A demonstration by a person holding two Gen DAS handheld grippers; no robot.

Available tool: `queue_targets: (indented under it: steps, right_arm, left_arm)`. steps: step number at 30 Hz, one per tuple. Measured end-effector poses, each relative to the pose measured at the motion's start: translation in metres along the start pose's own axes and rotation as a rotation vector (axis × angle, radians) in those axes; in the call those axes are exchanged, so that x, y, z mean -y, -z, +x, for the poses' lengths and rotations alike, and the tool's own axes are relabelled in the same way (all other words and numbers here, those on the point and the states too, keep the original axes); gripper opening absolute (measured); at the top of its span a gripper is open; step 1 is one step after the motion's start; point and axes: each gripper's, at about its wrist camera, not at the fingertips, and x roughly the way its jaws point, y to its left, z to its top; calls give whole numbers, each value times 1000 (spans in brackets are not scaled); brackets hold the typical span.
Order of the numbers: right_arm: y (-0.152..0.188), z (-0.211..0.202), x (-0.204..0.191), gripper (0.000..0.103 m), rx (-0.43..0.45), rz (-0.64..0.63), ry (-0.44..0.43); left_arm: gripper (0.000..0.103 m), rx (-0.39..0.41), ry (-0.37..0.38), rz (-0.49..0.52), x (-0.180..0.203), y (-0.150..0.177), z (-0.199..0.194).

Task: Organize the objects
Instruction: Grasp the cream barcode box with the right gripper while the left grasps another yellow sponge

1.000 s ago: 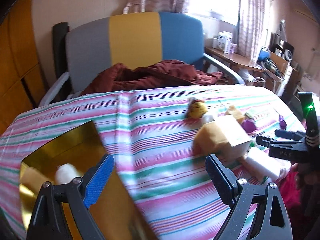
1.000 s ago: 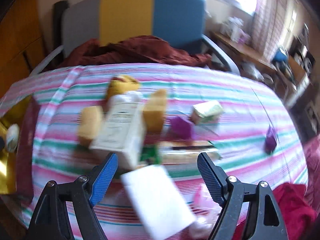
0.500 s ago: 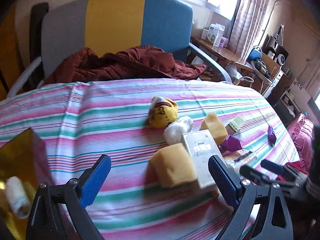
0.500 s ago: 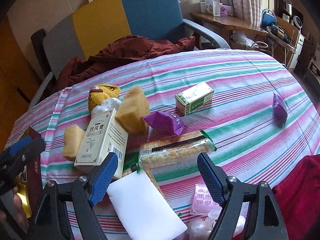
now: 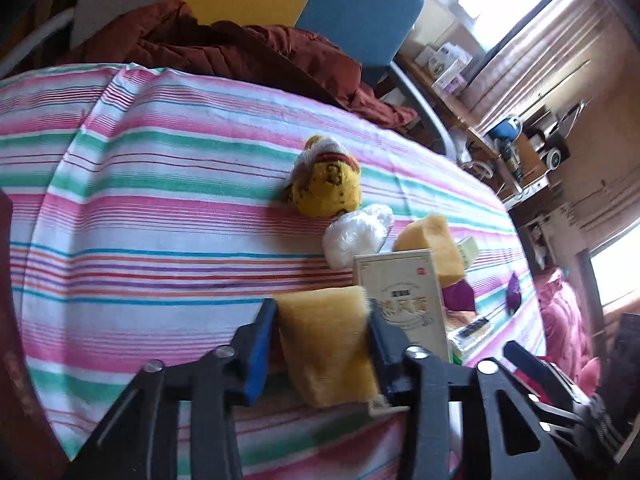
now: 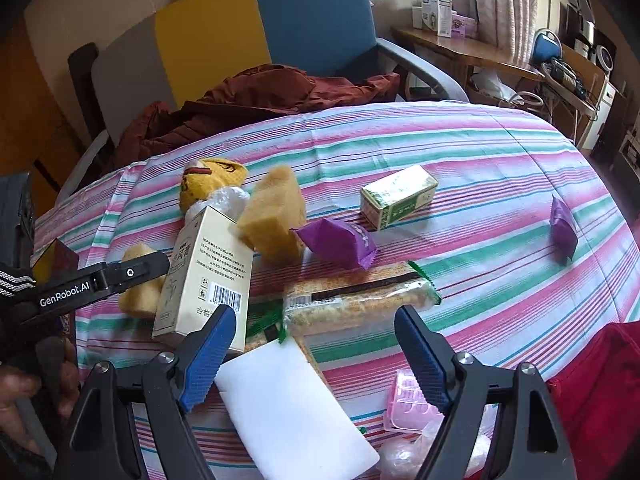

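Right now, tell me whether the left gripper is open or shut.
Shut on the yellow sponge: the left gripper has just been closing, and both pads press the sponge's sides.

"GenRobot.AI" stands in white on the left gripper's (image 6: 138, 276) black arm; the cream box (image 6: 208, 272) bears a barcode.

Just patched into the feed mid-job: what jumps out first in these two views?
The left gripper has just closed on a yellow sponge block at the near edge of the striped tablecloth, beside a cream carton. Behind it lies a yellow plush toy. The right gripper hangs open over a white pad, with a cracker pack beyond.
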Motion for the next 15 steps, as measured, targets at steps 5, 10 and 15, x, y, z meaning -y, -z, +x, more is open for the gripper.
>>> queue_targets:
  steps: [5, 10, 15]
  right_arm:
    - [-6, 2, -14, 83, -8, -7, -78]
    - [-19, 17, -33, 83, -38, -5, -135]
    - [-27, 54, -58, 83, -125, -62, -144]
  left_arm:
    - [35, 1, 11, 20, -4, 8, -13]
    - [34, 46, -45, 91, -2, 14, -32]
    - [34, 137, -162, 203, 6, 27, -63]
